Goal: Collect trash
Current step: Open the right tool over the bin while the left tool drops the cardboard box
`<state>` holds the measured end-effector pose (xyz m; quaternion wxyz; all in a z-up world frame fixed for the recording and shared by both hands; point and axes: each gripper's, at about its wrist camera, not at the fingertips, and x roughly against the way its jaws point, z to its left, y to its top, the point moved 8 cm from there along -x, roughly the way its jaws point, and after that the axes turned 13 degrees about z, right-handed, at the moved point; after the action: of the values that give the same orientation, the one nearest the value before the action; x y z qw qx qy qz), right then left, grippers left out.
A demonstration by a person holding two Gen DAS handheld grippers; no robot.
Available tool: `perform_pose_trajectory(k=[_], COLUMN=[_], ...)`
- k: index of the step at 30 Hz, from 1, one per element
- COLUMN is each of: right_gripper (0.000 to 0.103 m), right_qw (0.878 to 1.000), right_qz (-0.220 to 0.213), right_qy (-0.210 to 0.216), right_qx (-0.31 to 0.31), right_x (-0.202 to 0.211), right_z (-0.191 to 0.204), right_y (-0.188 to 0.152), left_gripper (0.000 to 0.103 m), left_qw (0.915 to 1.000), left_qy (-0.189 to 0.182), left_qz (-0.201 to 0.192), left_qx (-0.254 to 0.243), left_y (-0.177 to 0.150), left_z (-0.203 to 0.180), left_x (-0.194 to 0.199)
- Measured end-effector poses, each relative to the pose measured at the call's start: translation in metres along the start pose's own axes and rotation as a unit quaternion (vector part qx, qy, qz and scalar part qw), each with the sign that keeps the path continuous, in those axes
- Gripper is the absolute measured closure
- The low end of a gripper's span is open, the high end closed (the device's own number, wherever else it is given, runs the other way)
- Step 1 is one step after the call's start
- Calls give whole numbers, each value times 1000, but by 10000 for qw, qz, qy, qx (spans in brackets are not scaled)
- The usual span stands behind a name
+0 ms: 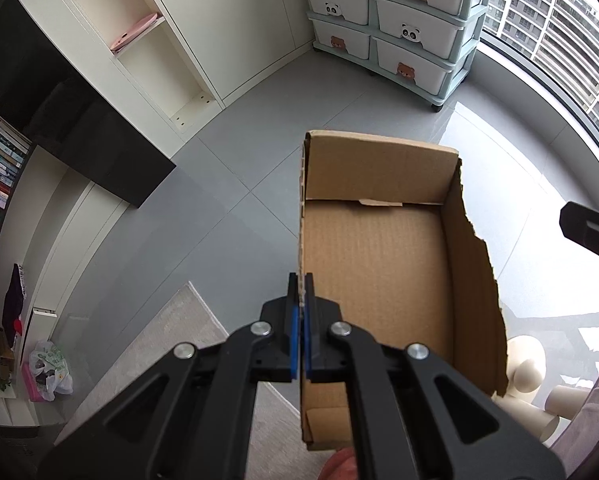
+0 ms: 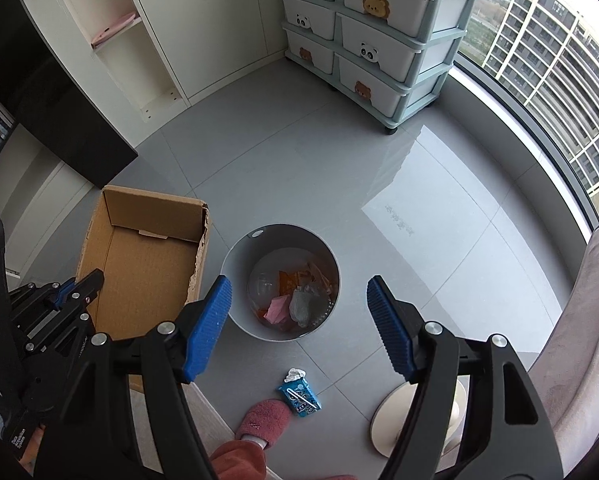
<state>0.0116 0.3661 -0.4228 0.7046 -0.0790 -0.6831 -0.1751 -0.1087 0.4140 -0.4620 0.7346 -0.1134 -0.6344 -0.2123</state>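
My left gripper (image 1: 298, 284) is shut on the left wall of an empty cardboard box (image 1: 375, 264) and holds it above the floor. The box (image 2: 147, 264) and left gripper (image 2: 95, 278) also show at the left of the right wrist view. My right gripper (image 2: 299, 292) is open and empty, above a round grey trash bin (image 2: 235, 256) that holds crumpled wrappers and paper. A blue tissue packet (image 2: 299, 394) lies on the floor in front of the bin. The right gripper's body shows at the far right edge of the left wrist view (image 1: 591, 224).
A drawer unit with animal faces (image 2: 363, 36) stands at the back by the curved window. A white shelf (image 2: 131, 52) and black cabinet stand on the left. A pink armchair (image 2: 587, 320), a white round base (image 2: 391, 420), a pink slipper (image 2: 265, 420) and a rug edge are near.
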Motion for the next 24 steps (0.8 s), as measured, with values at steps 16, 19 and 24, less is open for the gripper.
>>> perform_pose_trajectory(k=[16, 19, 24], right_gripper=[35, 35, 35], right_qw=[9993, 9991, 9987], right_qz=[128, 119, 54], right_qy=[-80, -69, -27], right_qx=[-353, -410, -508], right_x=[3, 8, 20], right_z=[-27, -31, -36], right_y=[-28, -32, -38], left_gripper=[81, 66, 60], left_qw=[9975, 9974, 9958], left_qy=[-234, -249, -206], left_qz=[239, 134, 43], left_qx=[-617, -665, -887], left_y=[32, 31, 23], left_z=[-57, -61, -71], left_x=[-36, -26, -11])
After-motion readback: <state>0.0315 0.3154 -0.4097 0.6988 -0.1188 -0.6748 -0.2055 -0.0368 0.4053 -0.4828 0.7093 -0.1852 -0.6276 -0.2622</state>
